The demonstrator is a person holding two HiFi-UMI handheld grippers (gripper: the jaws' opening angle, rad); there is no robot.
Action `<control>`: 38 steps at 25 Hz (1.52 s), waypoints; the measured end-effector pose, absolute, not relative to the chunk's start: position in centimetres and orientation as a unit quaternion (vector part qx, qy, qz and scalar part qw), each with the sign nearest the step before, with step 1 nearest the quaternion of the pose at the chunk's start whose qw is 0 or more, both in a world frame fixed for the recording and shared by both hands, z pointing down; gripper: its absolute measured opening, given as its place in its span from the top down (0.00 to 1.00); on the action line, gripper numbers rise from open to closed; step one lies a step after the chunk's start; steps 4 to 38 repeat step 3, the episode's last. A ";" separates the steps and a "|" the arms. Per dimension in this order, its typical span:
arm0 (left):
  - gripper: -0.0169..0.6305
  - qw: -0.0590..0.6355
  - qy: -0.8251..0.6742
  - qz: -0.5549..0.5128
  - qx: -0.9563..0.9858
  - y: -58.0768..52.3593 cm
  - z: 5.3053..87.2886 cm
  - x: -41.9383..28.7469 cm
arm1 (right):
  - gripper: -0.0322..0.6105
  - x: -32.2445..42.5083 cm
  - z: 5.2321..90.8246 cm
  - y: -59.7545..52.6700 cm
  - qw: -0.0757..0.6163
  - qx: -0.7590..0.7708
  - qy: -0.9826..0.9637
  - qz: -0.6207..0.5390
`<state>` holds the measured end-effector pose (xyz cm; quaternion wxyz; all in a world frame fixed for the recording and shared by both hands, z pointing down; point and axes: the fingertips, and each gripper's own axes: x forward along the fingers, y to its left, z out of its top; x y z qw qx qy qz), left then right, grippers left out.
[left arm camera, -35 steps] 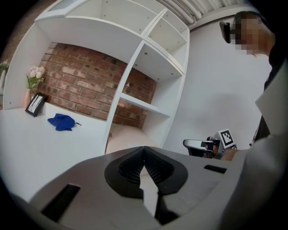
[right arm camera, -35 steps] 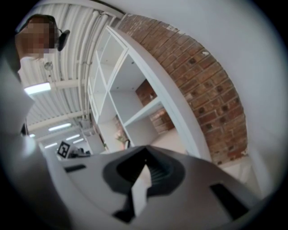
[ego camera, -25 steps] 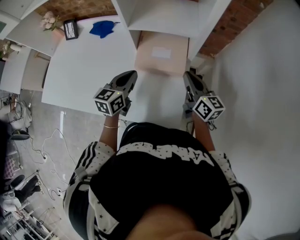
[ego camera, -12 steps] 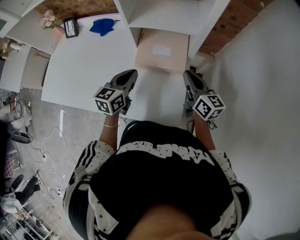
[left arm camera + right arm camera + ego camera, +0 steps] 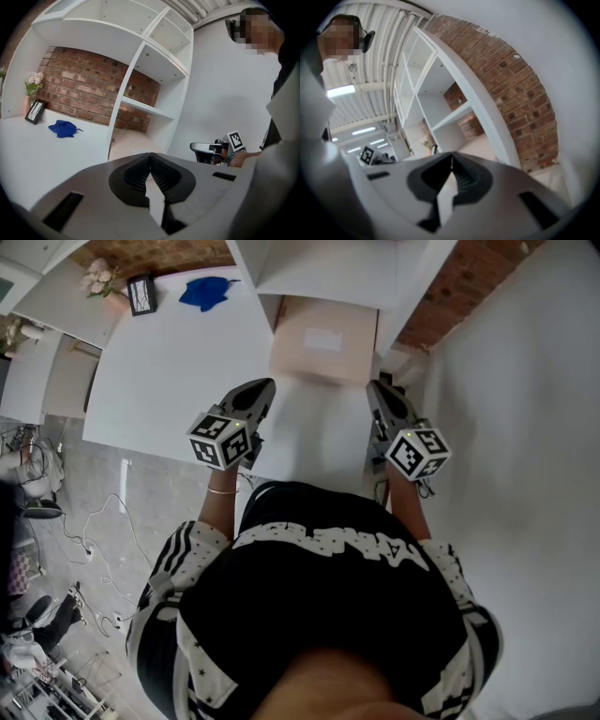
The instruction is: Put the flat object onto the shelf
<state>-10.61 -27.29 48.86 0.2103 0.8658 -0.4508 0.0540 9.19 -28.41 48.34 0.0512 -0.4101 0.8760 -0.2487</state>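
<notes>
Looked to me like the placing part was basically done here. The flat object (image 5: 323, 367), a thin pinkish-beige slab with a pale white label (image 5: 322, 341) on its top face, was lying flat in the bottom compartment of the white shelf (image 5: 319, 273), sitting between the two upright dividers with its near edge at about the compartment's front. Couldn't tell how far back it reached, since the board above hid that end. The left gripper (image 5: 263, 386) had its jaws pressed together with nothing in them, and the right gripper (image 5: 374, 387) was the same, closed up and empty. Both hung over the near part of the white table (image 5: 178, 362), one on each side of the object's near corners and not touching it. My guess is the only thing left was maybe a nudge with closed tips against that near edge to slide it deeper, pushing evenly on both corners so it didn't skew into a divider. Being that thin and flat, it'd probably slide easily.
</notes>
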 end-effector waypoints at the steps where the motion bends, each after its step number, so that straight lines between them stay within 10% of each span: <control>1: 0.92 0.210 -0.451 0.054 0.866 -27.3 48.9 -10.6 | 0.90 9.2 48.4 -28.4 0.051 -0.410 0.876 -0.249; 38: 0.92 0.210 -0.451 0.053 0.866 -27.3 48.9 -10.6 | 0.90 9.3 48.4 -28.4 0.051 -0.411 0.876 -0.249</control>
